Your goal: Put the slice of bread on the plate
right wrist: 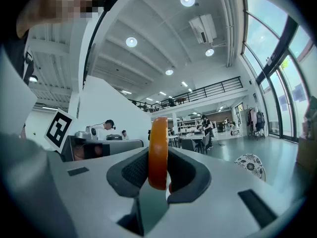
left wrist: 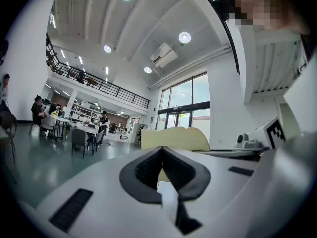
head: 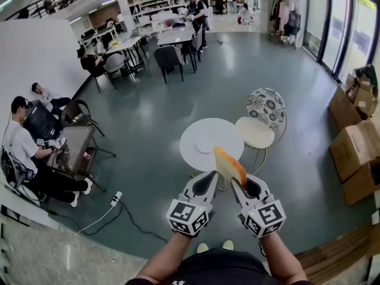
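The slice of bread [head: 230, 166], pale with an orange-brown crust, stands on edge in the air between the pads of my right gripper [head: 234, 181]. The right gripper view shows that crust [right wrist: 158, 148] edge-on, clamped by the right gripper [right wrist: 158, 168]. A white plate [head: 205, 148] lies on the small round white table [head: 224, 132], below and ahead of both grippers. My left gripper [head: 209, 180] hovers close beside the right one. Its jaws meet at the tips and hold nothing [left wrist: 162, 155]. In the left gripper view the broad side of the bread [left wrist: 173, 139] shows just beyond it.
A chair [head: 261, 114] with a patterned back and cream seat stands right of the table. Cardboard boxes [head: 356, 141] are stacked at the far right. People sit at a dark table [head: 71, 150] at the left, with a cable and power strip [head: 116, 198] on the floor.
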A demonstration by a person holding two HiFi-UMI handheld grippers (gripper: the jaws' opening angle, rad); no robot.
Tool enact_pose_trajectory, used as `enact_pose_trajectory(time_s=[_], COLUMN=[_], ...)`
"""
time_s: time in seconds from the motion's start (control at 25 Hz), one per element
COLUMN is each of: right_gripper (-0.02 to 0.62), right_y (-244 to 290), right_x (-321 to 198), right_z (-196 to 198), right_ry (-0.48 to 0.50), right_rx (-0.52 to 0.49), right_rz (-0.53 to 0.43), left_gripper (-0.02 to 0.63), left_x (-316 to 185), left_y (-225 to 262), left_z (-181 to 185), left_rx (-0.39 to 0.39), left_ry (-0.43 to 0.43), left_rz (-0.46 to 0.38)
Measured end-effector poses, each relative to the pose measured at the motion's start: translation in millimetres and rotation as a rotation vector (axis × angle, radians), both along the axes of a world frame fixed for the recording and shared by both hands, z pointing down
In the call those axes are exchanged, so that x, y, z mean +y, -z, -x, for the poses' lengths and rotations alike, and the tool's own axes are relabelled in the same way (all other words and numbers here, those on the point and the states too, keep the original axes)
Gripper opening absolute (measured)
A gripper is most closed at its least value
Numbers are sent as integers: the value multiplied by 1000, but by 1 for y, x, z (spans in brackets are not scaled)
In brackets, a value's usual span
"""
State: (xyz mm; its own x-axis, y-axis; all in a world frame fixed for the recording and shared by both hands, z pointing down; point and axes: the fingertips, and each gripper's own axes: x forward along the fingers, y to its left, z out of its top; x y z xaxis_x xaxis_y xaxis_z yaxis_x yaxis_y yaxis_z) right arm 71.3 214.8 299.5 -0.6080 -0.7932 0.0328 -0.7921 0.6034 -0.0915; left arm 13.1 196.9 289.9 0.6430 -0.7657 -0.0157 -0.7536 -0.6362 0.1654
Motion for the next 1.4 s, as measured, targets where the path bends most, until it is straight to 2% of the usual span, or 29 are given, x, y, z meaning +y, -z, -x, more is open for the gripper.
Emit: enact_pose_trajectory(time_s=[0.36, 0.68, 1.4], right_gripper=[94, 95, 95], right_y=[-2, 5, 1], right_x=[-2, -7, -33], right_z=[-3, -11, -33], right_ry=[5, 29, 60], right_rx=[-8, -55, -45], right_rz=[0, -7, -13], left_gripper=[6, 6, 6], left_x=[-2, -8, -27], left_y=[-3, -2, -9], left_z=[-3, -11, -22], left_rx=[-4, -17, -27], left_ry=[6, 20, 95], left_rz=[-4, -7, -3])
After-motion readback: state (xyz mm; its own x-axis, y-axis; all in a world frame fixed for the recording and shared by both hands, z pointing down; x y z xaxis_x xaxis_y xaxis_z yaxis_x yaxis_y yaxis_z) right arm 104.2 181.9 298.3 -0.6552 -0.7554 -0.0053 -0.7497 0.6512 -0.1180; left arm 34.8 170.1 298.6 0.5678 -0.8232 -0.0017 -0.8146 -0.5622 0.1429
